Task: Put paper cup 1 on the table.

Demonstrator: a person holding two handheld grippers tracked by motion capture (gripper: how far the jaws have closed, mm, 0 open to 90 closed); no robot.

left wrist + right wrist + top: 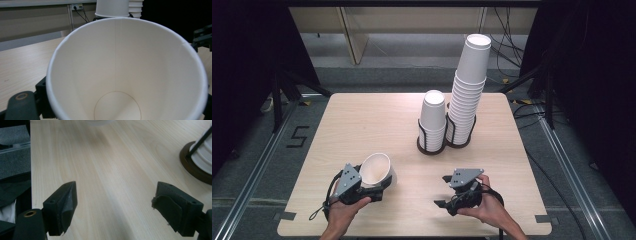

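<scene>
The left gripper [377,186] is gripping a single paper cup [376,171] near the front edge of the table [362,125], the cup tipped so its open mouth is facing up and toward the camera. In the left gripper view the cup [125,70] is sitting right in front of the jaws, its empty bottom showing; the jaws themselves are mostly hidden behind its wall, so how squarely they are clamping it is hard to judge.

Ahead of that gripper and off to its right, two stacks of inverted cups are standing in a dark double holder [432,146]: a short stack [432,120] and, touching it on the far side, a tall stack [468,95].

The right gripper [443,191] is resting low over the table near its front edge, jaws spread wide with nothing between them; in the right gripper view bare wood is lying between the two black jaws and the holder's base [193,167] is sitting ahead to the right.

The step in hand is probably putting the held cup onto a stack. To do it well, the cup needs turning mouth-down first, then lowering straight along the stack's axis with a light squeeze, so the thin wall is not crumpling and the tall stack is not being nudged over.
</scene>
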